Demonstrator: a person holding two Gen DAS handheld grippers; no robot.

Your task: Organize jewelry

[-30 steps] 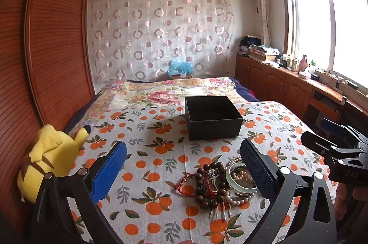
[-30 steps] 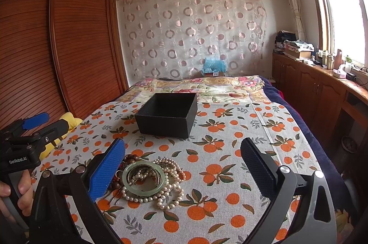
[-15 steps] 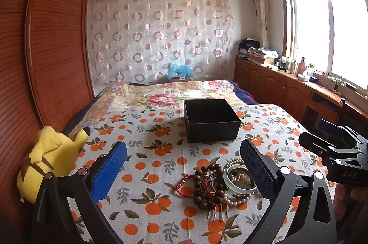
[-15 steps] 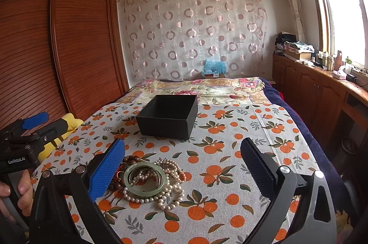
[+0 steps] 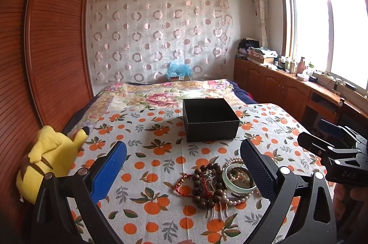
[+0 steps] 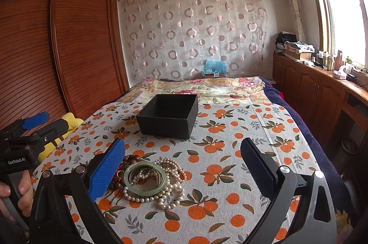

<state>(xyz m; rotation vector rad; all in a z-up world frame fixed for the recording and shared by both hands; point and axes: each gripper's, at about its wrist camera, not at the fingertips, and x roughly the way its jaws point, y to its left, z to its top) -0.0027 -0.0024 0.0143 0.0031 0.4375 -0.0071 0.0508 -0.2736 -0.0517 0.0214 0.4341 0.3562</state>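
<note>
A heap of jewelry lies on the orange-print cloth: a pale green bangle [image 5: 239, 179] [image 6: 145, 176], pearl strands [image 6: 171, 175], dark wooden beads [image 5: 205, 184] and a red cord bracelet [image 5: 180, 182]. An open black box [image 5: 210, 119] [image 6: 169, 116] stands empty behind the heap. My left gripper [image 5: 184, 165] is open and empty, above the cloth, with the heap near its right finger. My right gripper [image 6: 184, 165] is open and empty, with the heap near its left finger.
A yellow plush toy [image 5: 46, 163] lies at the bed's left edge by the wooden wardrobe [image 5: 46, 60]. A floral quilt [image 5: 165, 94] covers the far bed. Wooden cabinets [image 6: 317, 87] with clutter run along the right wall under the window.
Both grippers have pulled back slightly and tilted up; the heap and box sit a little lower in view. Both jaws stay open. Nothing on the bed moved.
</note>
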